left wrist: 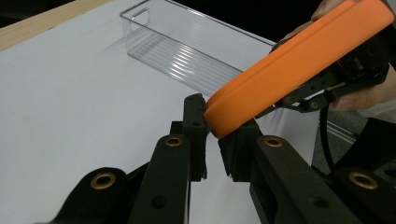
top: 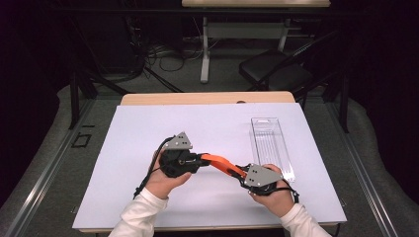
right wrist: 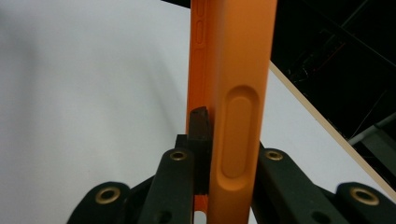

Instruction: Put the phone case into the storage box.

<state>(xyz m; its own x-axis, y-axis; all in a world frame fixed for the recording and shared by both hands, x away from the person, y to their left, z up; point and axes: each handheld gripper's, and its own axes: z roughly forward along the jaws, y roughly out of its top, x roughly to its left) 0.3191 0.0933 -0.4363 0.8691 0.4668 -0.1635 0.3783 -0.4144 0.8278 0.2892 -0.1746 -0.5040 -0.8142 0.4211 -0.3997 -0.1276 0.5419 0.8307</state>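
An orange phone case (top: pixel 221 164) hangs above the white table sheet (top: pixel 148 148), held between both grippers. My left gripper (top: pixel 200 159) is shut on its left end; in the left gripper view the case (left wrist: pixel 289 70) runs up to the right from between my jaws (left wrist: pixel 217 127). My right gripper (top: pixel 241 174) is shut on the other end. In the right gripper view the case (right wrist: pixel 233 70) stands edge-on between the black jaws (right wrist: pixel 229 135), with a long oval button dent on its side. A hand holds each gripper.
A clear plastic bin (top: pixel 272 140) lies lengthwise at the right of the sheet, just beyond my right gripper; the same bin (left wrist: pixel 187 51) is empty. The wooden table edge (top: pixel 207 98) runs along the back. A dark chair (top: pixel 276 69) stands beyond the table.
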